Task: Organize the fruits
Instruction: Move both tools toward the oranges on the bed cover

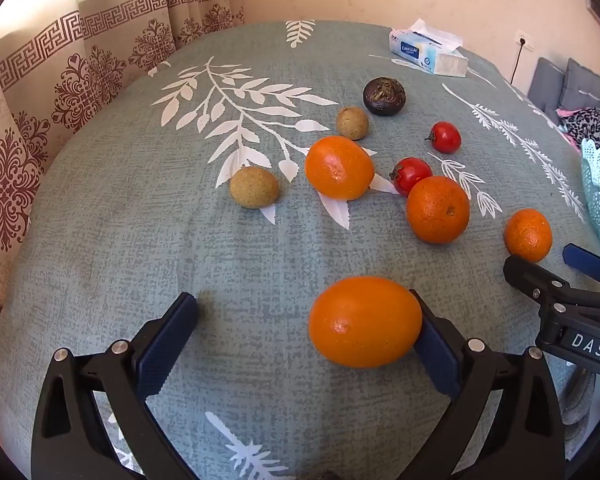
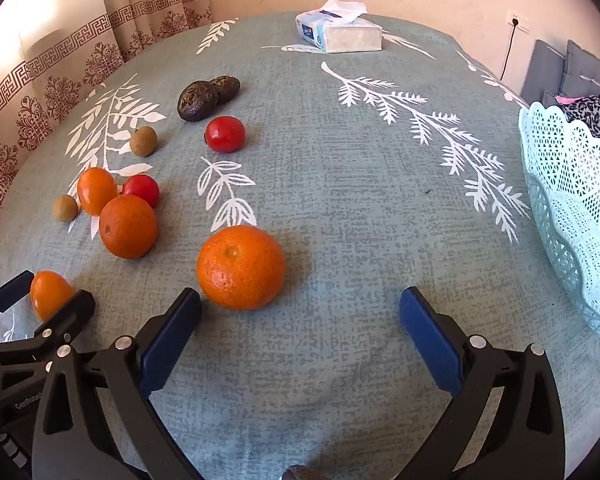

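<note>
On my left, the left gripper (image 1: 306, 336) stands with its jaws wide apart, and an oval orange (image 1: 364, 321) lies on the tablecloth (image 1: 140, 240) between them, hard against the right pad while the left pad is well clear. Its long axis runs across the gap, roughly from pad to pad, with its stem dimple toward me and low. I judge the good move is to shift left until the fruit is centred, then close slowly so both pads meet it evenly; closing from here would likely roll it away.

Further right, my right gripper (image 2: 300, 332) is also spread open and holds nothing. A round orange (image 2: 241, 267) sits just ahead of its left pad, nearly touching it, stem scar pointing up and a little away; being round, it has no real long axis. I should slide left and forward to straddle it before squeezing.

The lattice basket (image 2: 572, 200) waits at the far right edge, well apart from both fruits.
</note>
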`<state>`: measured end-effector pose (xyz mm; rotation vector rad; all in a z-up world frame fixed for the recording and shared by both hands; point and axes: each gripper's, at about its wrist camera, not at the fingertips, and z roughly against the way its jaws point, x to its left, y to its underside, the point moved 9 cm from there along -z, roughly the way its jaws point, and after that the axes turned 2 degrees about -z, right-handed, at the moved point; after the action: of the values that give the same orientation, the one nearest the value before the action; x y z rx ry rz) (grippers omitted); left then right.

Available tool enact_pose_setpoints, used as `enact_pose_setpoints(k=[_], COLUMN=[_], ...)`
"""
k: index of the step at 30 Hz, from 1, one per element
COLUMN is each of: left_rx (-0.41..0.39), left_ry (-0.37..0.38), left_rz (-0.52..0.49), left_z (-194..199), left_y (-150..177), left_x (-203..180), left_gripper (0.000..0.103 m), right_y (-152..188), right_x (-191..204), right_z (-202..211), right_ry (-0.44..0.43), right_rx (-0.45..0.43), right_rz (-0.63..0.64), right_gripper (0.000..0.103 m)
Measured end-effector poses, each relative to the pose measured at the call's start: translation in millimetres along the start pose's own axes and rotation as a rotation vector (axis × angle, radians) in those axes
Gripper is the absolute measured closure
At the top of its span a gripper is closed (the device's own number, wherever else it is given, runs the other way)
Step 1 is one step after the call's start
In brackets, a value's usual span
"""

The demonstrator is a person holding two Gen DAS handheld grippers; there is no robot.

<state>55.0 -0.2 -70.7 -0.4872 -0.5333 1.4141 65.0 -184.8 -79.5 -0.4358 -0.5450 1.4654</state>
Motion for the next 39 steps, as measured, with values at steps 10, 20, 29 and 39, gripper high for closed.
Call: enact_pose_setpoints(k=[10, 20, 29, 39], left_rx=[0.002, 0.009, 0.005, -0.001], left_ry=[-0.001, -0.008, -0.005, 0.002], left_rz=[0.001, -0.004, -0.003, 0.000], left_z=[2, -1, 0, 3], left_y=[1, 1, 2, 2], left_x=[0, -1, 0, 1], left_gripper=[0.005, 0.005, 0.005, 0.005], right_y=[4, 5, 5, 5], right_x=[2, 2, 3, 11], right_z=[2, 3, 4, 10], right_ry=[-0.052, -0.067, -0.065, -0.087], right_rx=[0.018, 0.025, 0.018, -0.004], right_rz=[0.069, 0.100, 0.109, 0.151], right_gripper=[0.002, 0.002, 0.002, 0.002])
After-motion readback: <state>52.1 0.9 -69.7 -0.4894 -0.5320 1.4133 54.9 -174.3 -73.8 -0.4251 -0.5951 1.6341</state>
